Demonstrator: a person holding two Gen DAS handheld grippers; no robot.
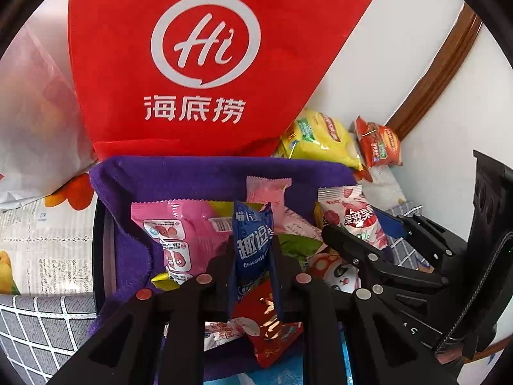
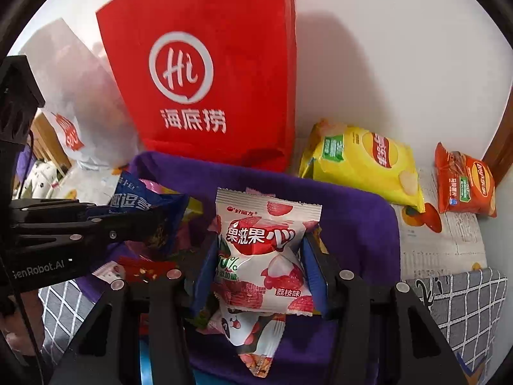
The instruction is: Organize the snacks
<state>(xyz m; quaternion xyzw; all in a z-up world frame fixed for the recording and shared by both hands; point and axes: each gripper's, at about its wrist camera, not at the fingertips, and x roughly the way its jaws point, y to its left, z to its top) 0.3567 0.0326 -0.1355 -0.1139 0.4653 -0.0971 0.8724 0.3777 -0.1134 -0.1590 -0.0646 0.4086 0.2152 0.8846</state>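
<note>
Two grippers, each clamped on one snack packet above a purple-cloth-lined tray (image 1: 198,173). Left gripper (image 1: 253,256), lower center of the left wrist view, has its fingers narrow and pinching a blue chocolate packet (image 1: 253,240), held upright between the pads. Below it a red foil packet (image 1: 269,327) lies on the cloth, lower center. A pink packet (image 1: 174,234) sits left of the blue one in the tray, a smaller pink packet (image 1: 269,192) behind it. Right gripper (image 2: 259,256), lower center of the right wrist view, has its fingers closed on a white-and-red lychee candy packet (image 2: 266,250), upright, face to the camera. Under that, a cartoon-print packet (image 2: 253,333) rests on the cloth at the bottom center. In the left wrist view the right gripper shows at right center with the lychee packet; in the right wrist view the left gripper enters from the left edge with the blue packet. Red tote bag (image 2: 205,73) with white logo stands behind the tray, upper center, against the wall. White plastic bag (image 2: 80,102) at upper left beside it. Yellow chip bag (image 2: 362,163) right of the tote, orange chip bag (image 2: 465,183) further right, apart from the yellow one. Both chip bags lie outside the tray on a printed table cover (image 2: 442,243).
</note>
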